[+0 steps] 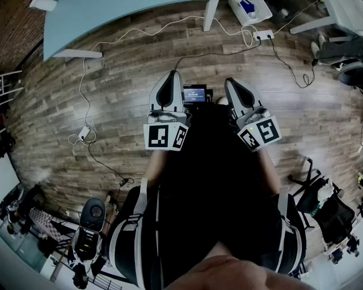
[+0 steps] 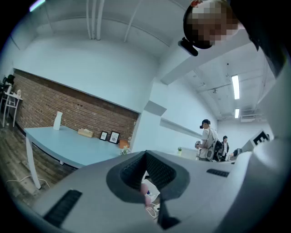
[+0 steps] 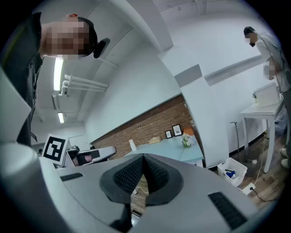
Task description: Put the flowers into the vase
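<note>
Both grippers are held level in front of the person's body, over a wooden floor and far from the table. In the head view my left gripper (image 1: 169,86) and right gripper (image 1: 238,89) are side by side, each with its jaws together and nothing between them. The left gripper view shows the jaws (image 2: 145,155) meeting at the tips, and the right gripper view shows the same (image 3: 143,157). On the distant light blue table (image 3: 175,149) stand a small bunch of pale flowers (image 3: 186,141) and a tall white vase (image 3: 132,145). The vase (image 2: 57,120) and flowers (image 2: 124,150) also show in the left gripper view.
Cables and a power strip (image 1: 264,35) lie on the floor ahead, beside a white bin (image 1: 249,11). Chairs and gear crowd the right (image 1: 332,209) and lower left (image 1: 91,226). People stand at the back (image 2: 208,139). A white desk (image 3: 261,109) is at the right.
</note>
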Available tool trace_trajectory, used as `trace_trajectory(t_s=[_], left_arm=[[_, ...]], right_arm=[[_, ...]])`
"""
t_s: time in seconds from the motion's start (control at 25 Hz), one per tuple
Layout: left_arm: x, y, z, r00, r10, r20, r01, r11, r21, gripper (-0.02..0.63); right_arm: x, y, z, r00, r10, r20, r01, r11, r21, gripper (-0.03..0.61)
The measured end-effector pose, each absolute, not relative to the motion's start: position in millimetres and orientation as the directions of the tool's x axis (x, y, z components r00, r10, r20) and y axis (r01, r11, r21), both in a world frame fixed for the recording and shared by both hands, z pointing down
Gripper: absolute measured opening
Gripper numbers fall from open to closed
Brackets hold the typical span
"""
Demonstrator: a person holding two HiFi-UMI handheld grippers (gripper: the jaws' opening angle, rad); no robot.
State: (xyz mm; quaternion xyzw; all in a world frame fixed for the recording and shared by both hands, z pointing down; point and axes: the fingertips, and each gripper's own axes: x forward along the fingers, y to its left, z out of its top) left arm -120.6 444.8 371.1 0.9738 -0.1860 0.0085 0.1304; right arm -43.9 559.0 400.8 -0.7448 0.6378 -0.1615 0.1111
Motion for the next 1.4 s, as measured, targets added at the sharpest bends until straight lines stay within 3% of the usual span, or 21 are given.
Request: trace_trajectory(t_s=[0.6,0.84,1.2,1.4], left_arm=[[-81,627,369,0.98,-0.173,0.099,-0.192,-0.949,0.25,0.046],[-70,623,367,0.982,-0.152,0.11,-0.178,-0.941,0.288,0.046],[-85,610,376,0.986,-0.114,0.118,-0.146,-0.937,0.319,0.046],[-119,579,374,0.983,-0.173,0.061,-0.183,-0.912,0.367,0.046]], right_arm=[[-95,638,414,-0.082,-0.994,0.069,-0.917,0.048,-0.396,0.018],[-90,638,407,-0.078,-0.991,0.108,-0.938,0.036,-0.344,0.018],[-104,625,418,-0.106,-0.988,0.113,-0.903,0.048,-0.426,0.018],[-97,628,415,0.018,-0.992,0.127,-0.909,-0.069,-0.41,0.018]])
